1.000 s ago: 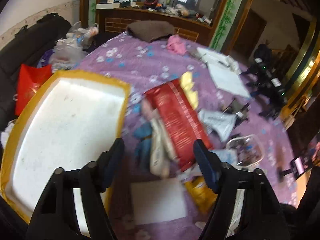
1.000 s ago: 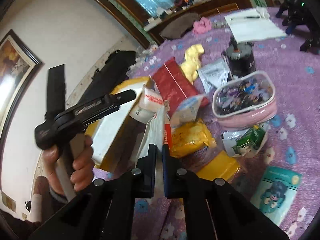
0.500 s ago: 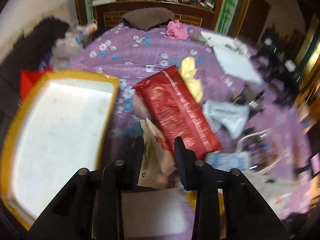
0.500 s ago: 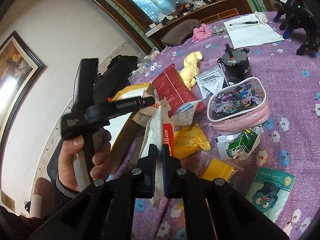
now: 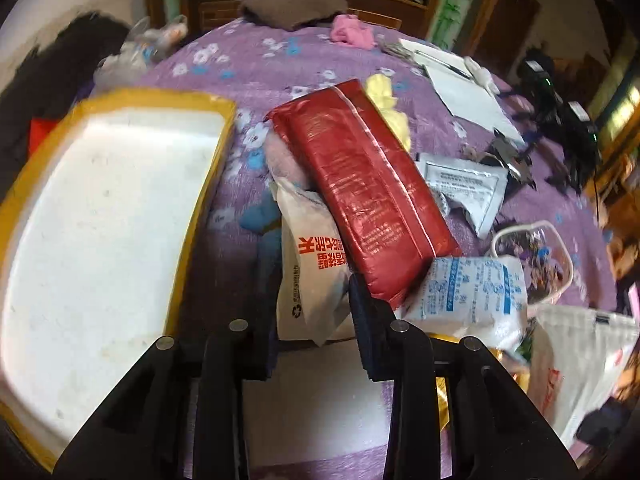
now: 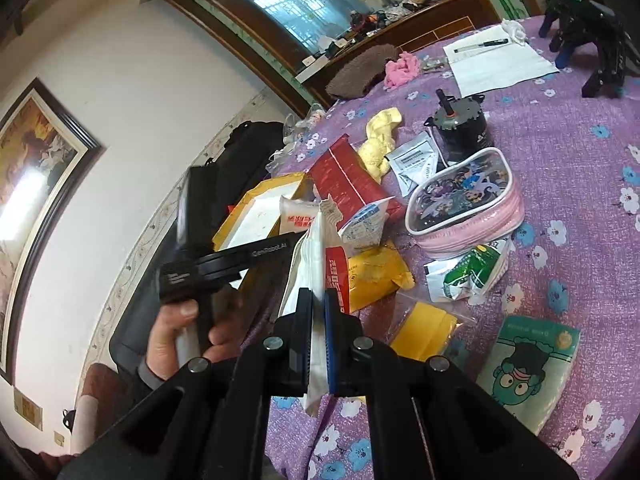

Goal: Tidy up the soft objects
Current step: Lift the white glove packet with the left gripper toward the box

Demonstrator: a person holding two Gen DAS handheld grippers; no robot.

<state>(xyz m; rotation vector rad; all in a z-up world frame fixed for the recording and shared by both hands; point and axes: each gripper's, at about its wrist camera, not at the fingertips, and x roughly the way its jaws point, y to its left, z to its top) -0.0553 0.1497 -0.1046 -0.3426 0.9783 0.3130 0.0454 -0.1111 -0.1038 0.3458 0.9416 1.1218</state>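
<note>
My left gripper is shut on a white pouch with orange print, which lies under a long red pack beside the yellow-rimmed white tray. It also shows in the right wrist view. My right gripper is shut on a white bag with a red strip and holds it upright above the purple cloth. The left gripper's body shows in the right wrist view, held in a hand.
On the flowered purple table lie a pink clear pouch, a blue-print white pack, yellow packs, a green cartoon pack, a silver sachet, a yellow cloth, a dark motor, papers.
My left gripper went from wide open to shut on the white pouch with orange print. My right gripper stayed shut on the white bag and rose a little.
</note>
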